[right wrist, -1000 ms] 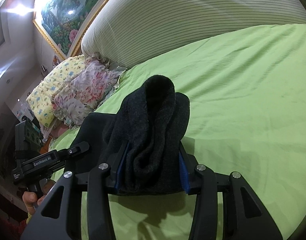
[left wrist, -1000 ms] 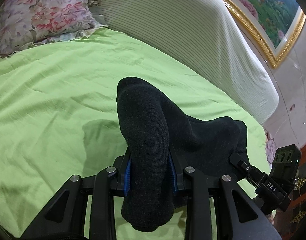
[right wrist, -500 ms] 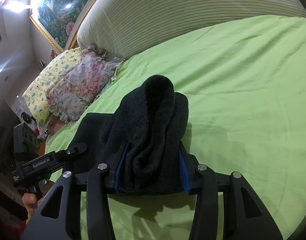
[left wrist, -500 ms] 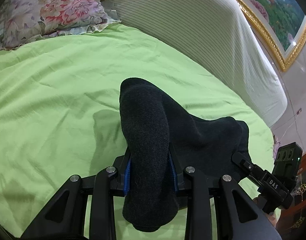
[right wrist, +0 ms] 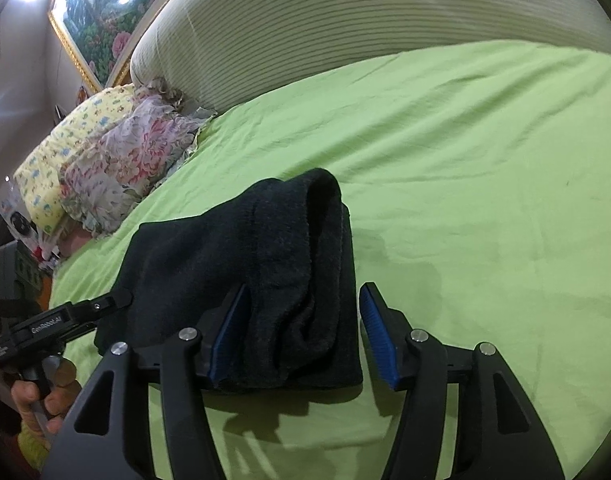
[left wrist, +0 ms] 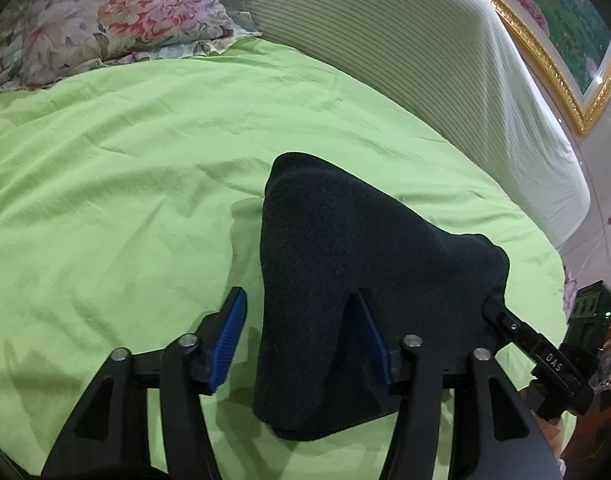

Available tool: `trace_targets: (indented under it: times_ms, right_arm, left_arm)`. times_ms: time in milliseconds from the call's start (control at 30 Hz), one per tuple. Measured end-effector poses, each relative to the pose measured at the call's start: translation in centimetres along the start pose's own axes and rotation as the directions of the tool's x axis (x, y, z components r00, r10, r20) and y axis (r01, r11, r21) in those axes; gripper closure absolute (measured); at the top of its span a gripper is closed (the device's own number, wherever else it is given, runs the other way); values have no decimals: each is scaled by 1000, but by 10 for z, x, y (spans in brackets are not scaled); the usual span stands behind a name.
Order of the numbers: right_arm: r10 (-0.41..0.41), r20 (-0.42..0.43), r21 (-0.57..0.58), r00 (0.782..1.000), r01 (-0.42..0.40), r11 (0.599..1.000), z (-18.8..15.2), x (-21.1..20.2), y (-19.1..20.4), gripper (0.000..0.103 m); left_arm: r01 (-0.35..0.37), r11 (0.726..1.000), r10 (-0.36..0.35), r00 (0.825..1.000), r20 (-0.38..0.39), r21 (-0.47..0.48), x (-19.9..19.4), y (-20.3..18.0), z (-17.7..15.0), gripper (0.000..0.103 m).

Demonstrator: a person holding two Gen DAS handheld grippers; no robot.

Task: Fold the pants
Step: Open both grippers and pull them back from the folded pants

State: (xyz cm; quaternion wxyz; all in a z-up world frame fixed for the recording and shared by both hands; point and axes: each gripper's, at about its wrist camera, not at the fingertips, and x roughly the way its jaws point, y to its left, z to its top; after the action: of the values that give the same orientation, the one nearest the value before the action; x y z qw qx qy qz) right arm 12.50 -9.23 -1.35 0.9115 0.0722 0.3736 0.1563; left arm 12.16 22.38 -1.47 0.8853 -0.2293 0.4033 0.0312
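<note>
1. Dark knit pants (left wrist: 345,280), soft and limp, are seen bunched near the bed's (left wrist: 105,200) front edge.
2. Left gripper (left wrist: 301,340) and right gripper (right wrist: 305,332) have just been opened; the folded ends lie unclamped between them.
3. Doubled edges are judged the best hold.

Green bedsheet (left wrist: 117,184), wrinkled, covers whole bed. Striped padded headboard (left wrist: 405,60) stands along far edge of bed. Floral pillow (left wrist: 105,20) lies on sheet, beside headboard end. Yellow patterned pillow (right wrist: 65,148) lies just behind floral one, touching it. Landscape painting in gold frame (right wrist: 101,8) hangs on wall above headboard.
</note>
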Motion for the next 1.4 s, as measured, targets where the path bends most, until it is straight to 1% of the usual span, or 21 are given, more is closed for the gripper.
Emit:
trace_targets:
  times_ms: [100, 167, 300, 467, 633, 767, 867, 1000, 1067, 1233, 1300, 1400]
  right_arm:
    - [-8, 2, -37, 1000, 8, 999, -1, -3, 4, 44]
    - [-12, 4, -55, 1000, 12, 998, -4, -6, 5, 42]
    - [-31, 7, -64, 1000, 31, 997, -10, -10, 3, 33]
    - [-45, 22, -57, 999, 46, 997, -13, -19, -3, 28]
    - [-59, 35, -60, 998, 61, 996, -18, -32, -4, 27]
    - [-35, 36, -62, 999, 37, 997, -27, -39, -2, 26]
    - [-17, 39, -71, 999, 20, 997, -36, -43, 0, 25]
    - [-7, 46, -108, 999, 12, 994, -47, -48, 9, 22]
    - [0, 55, -140, 998, 8, 990, -52, -52, 15, 21]
    - [11, 67, -222, 998, 4, 975, -63, -58, 32, 16]
    - [14, 70, -255, 997, 4, 967, -68, -59, 39, 15]
    - [3, 74, -296, 997, 19, 955, -73, -60, 50, 15]
  left_arm:
    - [-10, 1000, 10, 1000, 14, -4, -6, -1, -4, 37]
    - [-13, 1000, 13, 999, 30, -5, -11, -2, -8, 30]
    - [-24, 1000, 24, 999, 33, 16, -17, -5, -13, 27]
    - [-50, 998, 48, 998, 48, 34, -29, -5, -22, 23]
    - [-77, 996, 73, 994, 78, 48, -44, -4, -30, 22]
    - [-149, 983, 137, 984, 113, 103, -54, -11, -40, 20]
    - [-170, 975, 155, 981, 115, 143, -58, -17, -50, 19]
    - [-165, 971, 146, 982, 121, 175, -61, -22, -61, 18]
    - [-152, 971, 132, 984, 119, 186, -62, -24, -66, 18]
    - [-147, 965, 126, 986, 107, 215, -62, -29, -76, 17]
    - [-156, 962, 133, 985, 113, 226, -63, -32, -80, 17]
    - [-185, 953, 154, 978, 142, 238, -66, -37, -86, 17]
